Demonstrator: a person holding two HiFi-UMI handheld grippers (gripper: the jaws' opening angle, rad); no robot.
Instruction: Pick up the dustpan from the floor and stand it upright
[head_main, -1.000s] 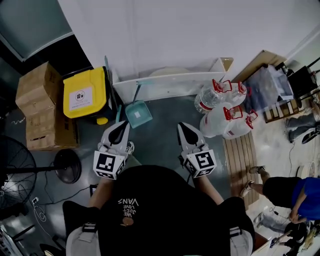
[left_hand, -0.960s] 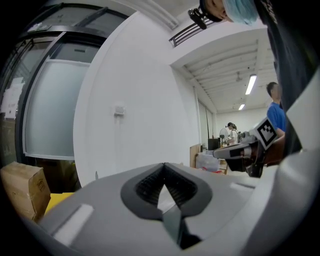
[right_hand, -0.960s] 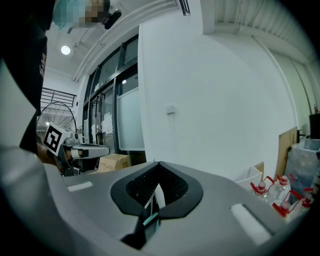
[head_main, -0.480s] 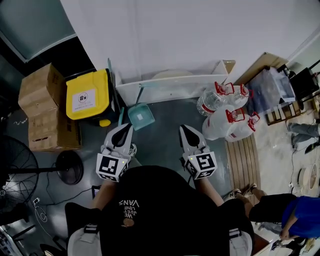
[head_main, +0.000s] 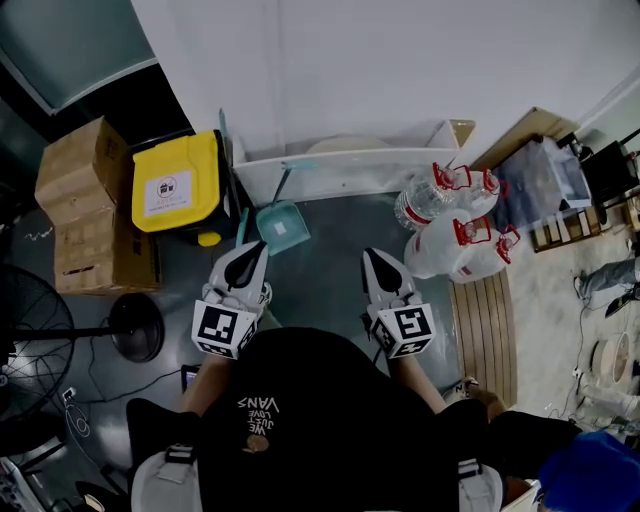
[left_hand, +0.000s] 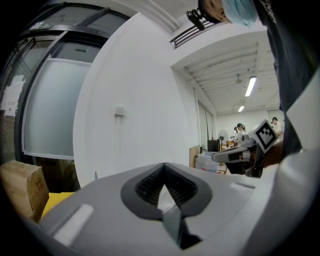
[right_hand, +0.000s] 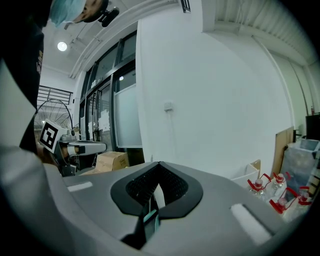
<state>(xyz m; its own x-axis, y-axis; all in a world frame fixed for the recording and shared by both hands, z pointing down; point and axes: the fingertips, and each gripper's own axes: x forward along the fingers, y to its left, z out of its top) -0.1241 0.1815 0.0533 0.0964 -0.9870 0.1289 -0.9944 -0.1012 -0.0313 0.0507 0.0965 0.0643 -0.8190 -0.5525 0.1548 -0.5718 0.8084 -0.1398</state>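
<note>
The teal dustpan is on the grey floor by the white board, its thin handle running toward that board. I cannot tell whether it lies flat or leans. In the head view my left gripper hovers just short of the pan, shut and empty. My right gripper hangs level with it to the right, also shut with nothing in it. The left gripper view shows its jaws closed against the white wall. In the right gripper view a teal sliver of the dustpan shows below the closed jaws.
A yellow-lidded bin and stacked cardboard boxes stand left of the dustpan. A floor fan with its round base is at the near left. Large water jugs and a slatted wooden board are on the right.
Both grippers stay where they were, still shut. A person at the lower right has walked almost out of the head view.
</note>
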